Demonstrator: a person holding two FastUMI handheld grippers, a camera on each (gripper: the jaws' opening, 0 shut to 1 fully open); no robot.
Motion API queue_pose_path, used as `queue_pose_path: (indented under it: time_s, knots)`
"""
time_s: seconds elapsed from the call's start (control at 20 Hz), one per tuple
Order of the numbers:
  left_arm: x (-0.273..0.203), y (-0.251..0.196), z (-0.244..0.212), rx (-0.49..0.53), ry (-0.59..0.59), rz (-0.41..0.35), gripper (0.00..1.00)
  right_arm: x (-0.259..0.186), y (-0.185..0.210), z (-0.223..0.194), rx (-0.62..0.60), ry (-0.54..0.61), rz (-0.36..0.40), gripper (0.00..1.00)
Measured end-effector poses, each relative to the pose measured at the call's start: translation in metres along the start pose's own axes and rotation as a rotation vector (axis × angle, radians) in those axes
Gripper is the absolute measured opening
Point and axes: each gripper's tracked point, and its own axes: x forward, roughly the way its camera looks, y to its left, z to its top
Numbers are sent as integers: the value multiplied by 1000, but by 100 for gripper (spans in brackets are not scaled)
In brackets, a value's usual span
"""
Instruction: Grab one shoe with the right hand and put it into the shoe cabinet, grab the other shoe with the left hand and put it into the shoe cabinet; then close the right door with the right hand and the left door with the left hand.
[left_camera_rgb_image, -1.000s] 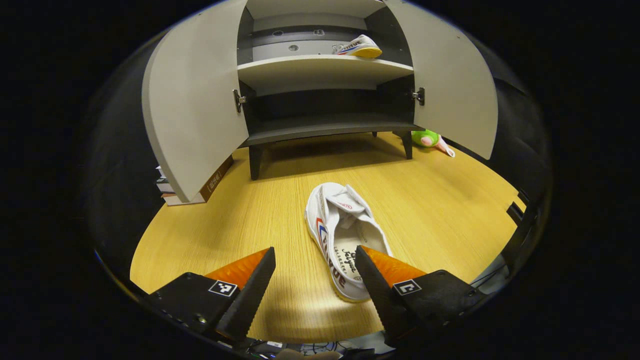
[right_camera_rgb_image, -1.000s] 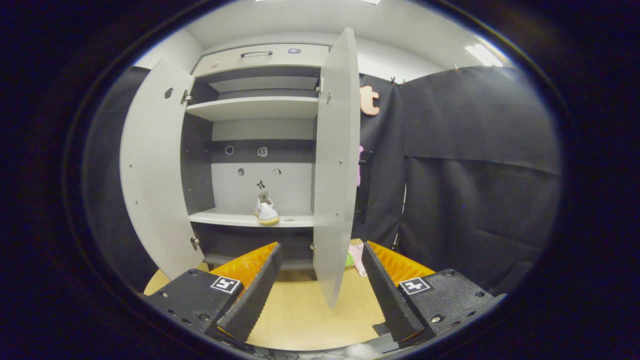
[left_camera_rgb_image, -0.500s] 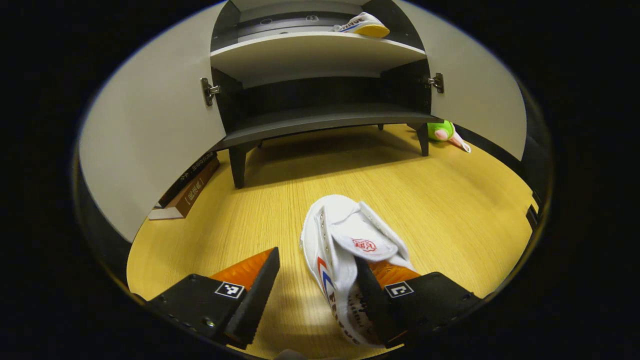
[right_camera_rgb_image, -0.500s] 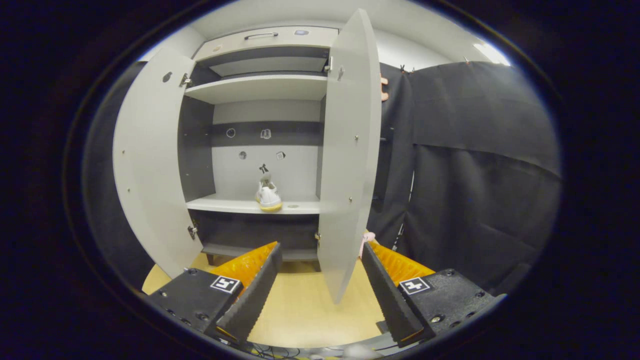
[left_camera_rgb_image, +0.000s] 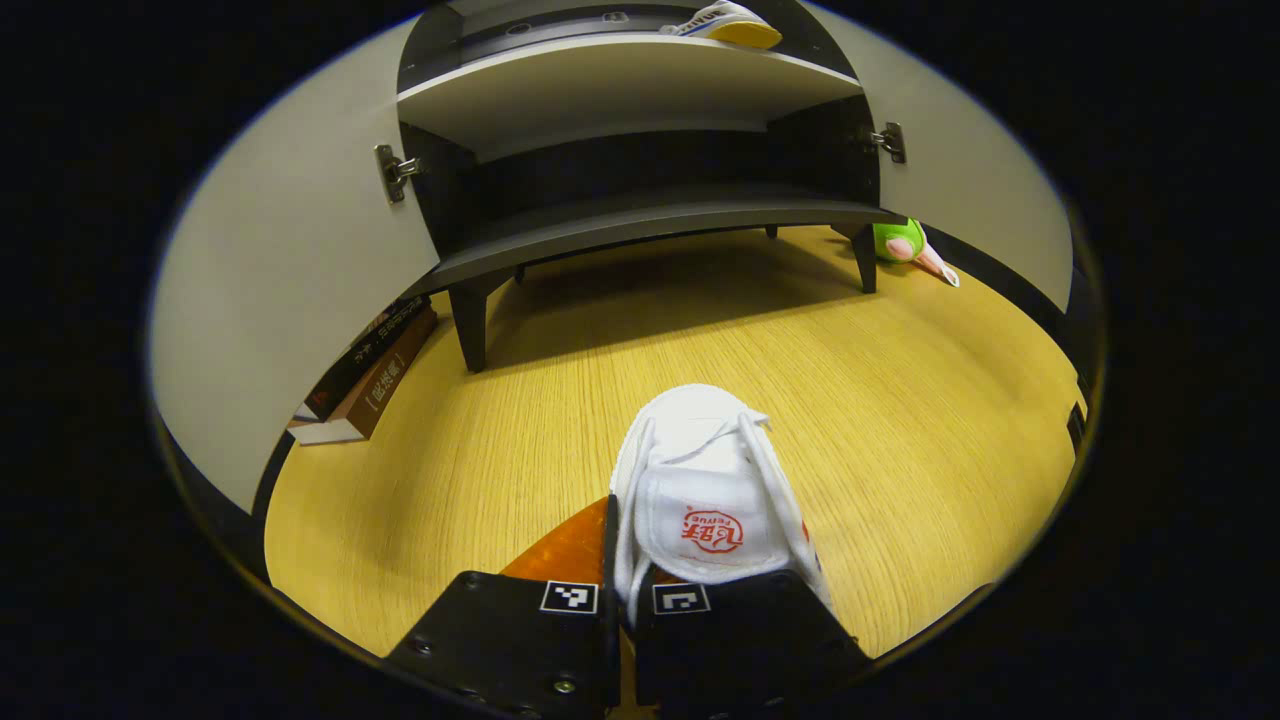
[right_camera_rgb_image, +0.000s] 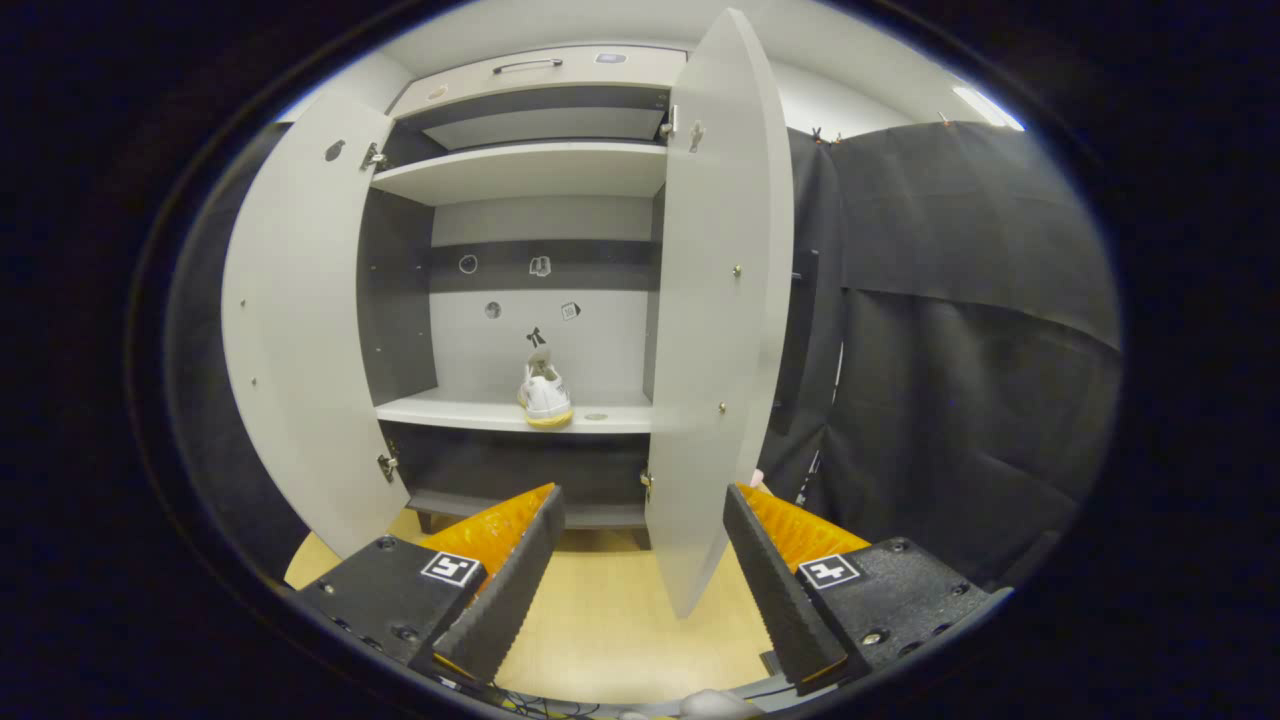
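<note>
left tool (left_camera_rgb_image: 622, 560) closed since before | pinching white canvas shoe (left_camera_rgb_image: 705, 490)

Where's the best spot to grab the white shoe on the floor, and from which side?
Grip the heel end of the shoe, coming from behind it, as the left hand-held gripper does now. The toe points away toward the cabinet, so the heel faces the gripper, and the open collar there offers a thin wall for the two fingers to pinch.

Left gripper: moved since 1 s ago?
Yes. The left gripper has gone forward and down toward the cabinet, whose shelf now sits higher and larger in its view, and its fingers have closed on the shoe.
</note>
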Motion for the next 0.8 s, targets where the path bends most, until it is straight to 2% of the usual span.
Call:
queue_pose_path:
  time_s: [0.05, 0.25, 0.55, 0.6, 0.65, 0.8]
  knots:
    - [-4, -1, -2, -9, 10, -13, 13, 0, 2, 1, 4, -4, 9, 100]
    - [-25, 9, 10, -34, 14, -12, 13, 3, 10, 9, 25, -34, 52, 100]
    - [-89, 38, 87, -111, -84, 38, 13, 6, 28, 18, 31, -82, 135, 100]
    - [-99, 44, 104, -122, -112, 51, 2, 7, 29, 21, 38, -89, 150, 100]
    - [-108, 50, 121, -129, -133, 64, 13, 8, 31, 23, 43, -95, 163, 100]
    - [-129, 65, 170, -166, -190, 91, 13, 10, 36, 31, 59, -116, 217, 100]
